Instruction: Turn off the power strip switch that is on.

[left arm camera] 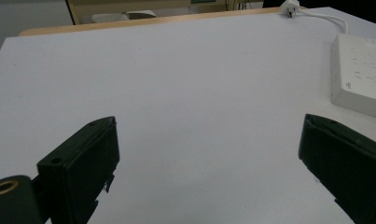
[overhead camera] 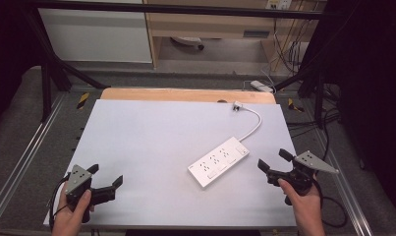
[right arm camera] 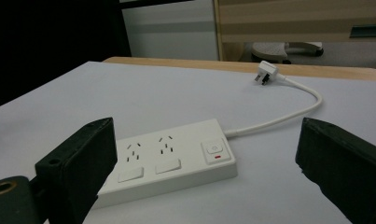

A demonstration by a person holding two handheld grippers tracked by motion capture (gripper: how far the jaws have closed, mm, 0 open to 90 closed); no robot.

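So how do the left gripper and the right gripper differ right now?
The left gripper sits near the table's front left corner, far from the power strip; the right gripper sits close beside it. The left one faces bare table, the right one faces the strip. Both are open and hold nothing.

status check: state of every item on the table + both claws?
Power strip: flat on the table, sockets up, nothing plugged in, untouched.
Plug: unplugged, lying near the far edge.
Cord: slack, curving from strip to plug.
Left claw: open, holding nothing, near the front left corner.
Right claw: open, holding nothing, just right of the strip.
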